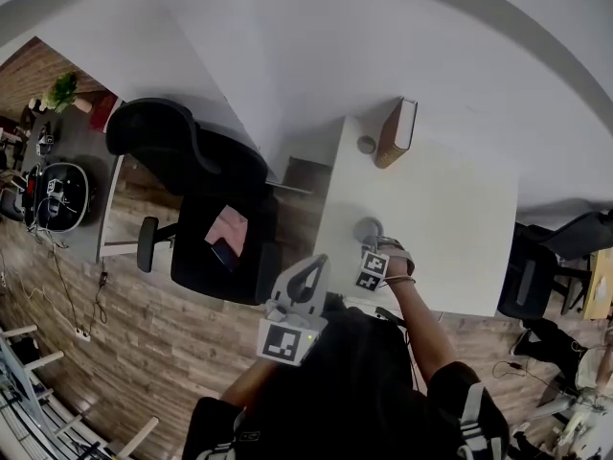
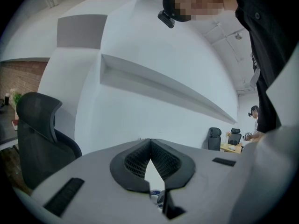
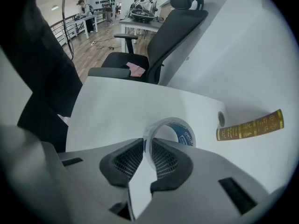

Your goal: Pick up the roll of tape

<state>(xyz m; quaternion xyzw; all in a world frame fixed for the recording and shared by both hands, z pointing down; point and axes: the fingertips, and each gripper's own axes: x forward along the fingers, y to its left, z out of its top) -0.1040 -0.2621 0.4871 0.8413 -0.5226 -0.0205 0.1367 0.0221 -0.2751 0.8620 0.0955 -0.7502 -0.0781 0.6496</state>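
Desk point(image 3: 117, 111), flat tape roll point(image 3: 187, 133), right tongs point(image 3: 147, 146) pinching rim

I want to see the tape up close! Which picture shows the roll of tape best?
The right gripper view: the roll of tape sits big in the middle, its wall between the jaws of the right gripper. The head view shows only a small grey ring; the left gripper view shows none clearly.
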